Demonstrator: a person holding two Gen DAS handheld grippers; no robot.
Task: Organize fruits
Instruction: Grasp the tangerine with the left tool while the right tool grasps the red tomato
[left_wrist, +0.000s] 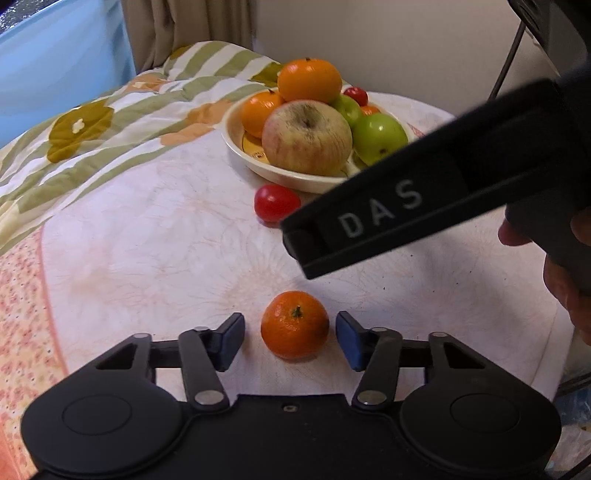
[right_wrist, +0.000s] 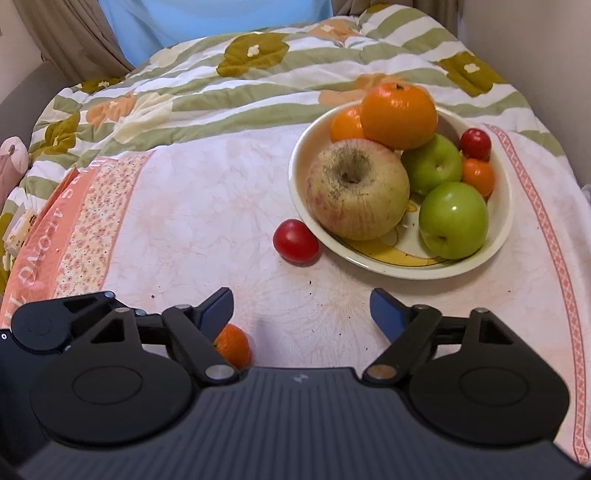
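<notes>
Between the spread fingers of the left gripper (left_wrist: 290, 338), seen from the left wrist, a small mandarin (left_wrist: 294, 324) is framed on the white cloth (left_wrist: 147, 240); neither pad is touching it, so nothing is gripped yet. Farther off, a cream bowl (left_wrist: 236, 147) is seen heaped with fruit, and a red plum (left_wrist: 277, 202) lies loose just beside its near rim. The right gripper's body crosses the right of this view (its fingertips are hidden here).

From the right wrist, the right gripper (right_wrist: 302, 312) is shown with fingers wide apart and empty, above bare cloth. The bowl (right_wrist: 506, 221) lies far right, the loose plum (right_wrist: 295, 241) just left of its rim, and the mandarin (right_wrist: 232, 347) near left, partly hidden behind the gripper's left finger.

Counted in the bowl: one large yellowish apple (right_wrist: 357, 189), two green apples (right_wrist: 453, 220), three orange citrus (right_wrist: 398, 115) and one red plum (right_wrist: 475, 144) (anything buried beneath cannot be counted). Outside it: one mandarin, one plum.

Progress is judged as mostly done: seven pieces gathered, two left on the cloth, the mandarin apparently next.
</notes>
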